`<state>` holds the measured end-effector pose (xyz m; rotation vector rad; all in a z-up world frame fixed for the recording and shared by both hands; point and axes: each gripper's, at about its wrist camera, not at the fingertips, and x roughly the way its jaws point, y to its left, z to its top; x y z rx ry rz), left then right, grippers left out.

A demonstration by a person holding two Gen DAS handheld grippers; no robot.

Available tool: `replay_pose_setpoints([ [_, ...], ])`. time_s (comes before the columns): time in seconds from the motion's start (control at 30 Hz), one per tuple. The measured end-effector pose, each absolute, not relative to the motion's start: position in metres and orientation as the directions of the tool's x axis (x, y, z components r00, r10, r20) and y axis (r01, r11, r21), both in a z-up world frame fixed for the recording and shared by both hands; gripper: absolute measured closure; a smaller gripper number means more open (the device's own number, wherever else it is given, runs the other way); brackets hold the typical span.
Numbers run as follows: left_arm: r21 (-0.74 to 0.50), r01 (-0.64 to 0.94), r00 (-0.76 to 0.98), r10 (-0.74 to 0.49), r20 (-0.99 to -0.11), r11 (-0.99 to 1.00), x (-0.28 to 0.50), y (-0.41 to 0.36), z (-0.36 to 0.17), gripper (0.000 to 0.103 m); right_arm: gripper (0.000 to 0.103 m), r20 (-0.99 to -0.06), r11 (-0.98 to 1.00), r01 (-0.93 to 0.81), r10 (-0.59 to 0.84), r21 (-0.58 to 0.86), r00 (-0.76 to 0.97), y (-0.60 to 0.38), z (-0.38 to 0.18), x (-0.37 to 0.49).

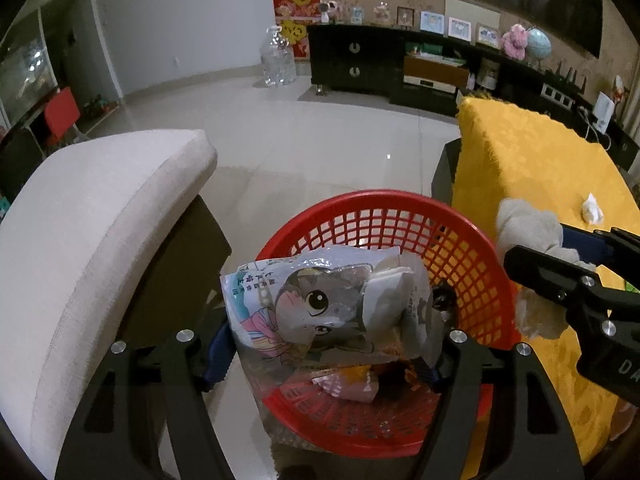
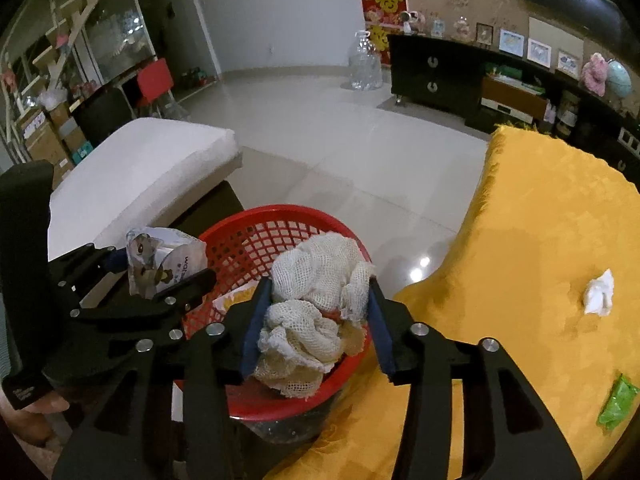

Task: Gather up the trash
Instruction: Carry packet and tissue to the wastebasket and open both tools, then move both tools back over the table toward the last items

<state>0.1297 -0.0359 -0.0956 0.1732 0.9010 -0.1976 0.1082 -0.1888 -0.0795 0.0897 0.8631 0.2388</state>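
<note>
My left gripper spans a crumpled cartoon-cat wrapper over the red basket, its blue pads at either side of it. My right gripper has a wadded white mesh cloth between its pads above the same basket; whether they press it, I cannot tell. On the yellow table, a white tissue lies at three o'clock and a green scrap at four.
</note>
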Motion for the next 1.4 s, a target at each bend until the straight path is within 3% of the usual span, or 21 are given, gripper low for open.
replay_pose_setpoints([
  [0.2, 0.033, 0.207, 0.615, -0.104, -0.782, 0.978, 0.132, -0.027, -0.091, 0.017, 0.043, -0.737, 0.965, -0.161, 0.261, 0.206, 0.623, -0.191, -0.079, 0.108],
  [0.57, -0.003, 0.196, 0.670, -0.136, -0.730, 0.981, 0.124, -0.025, -0.069, 0.017, 0.041, -0.694, 0.971, -0.113, 0.231, 0.212, 0.682, -0.211, -0.057, 0.092],
  [0.87, -0.018, 0.233, 0.707, -0.182, -0.684, 0.972, 0.114, -0.039, -0.051, 0.017, 0.031, -0.647, 0.990, -0.028, 0.110, 0.135, 0.754, -0.243, -0.034, 0.063],
  [1.4, 0.011, 0.416, 0.697, -0.312, -0.645, 0.909, 0.086, -0.129, -0.040, 0.015, 0.026, -0.640, 0.920, 0.359, -0.183, 0.155, 0.746, -0.390, -0.030, -0.010],
])
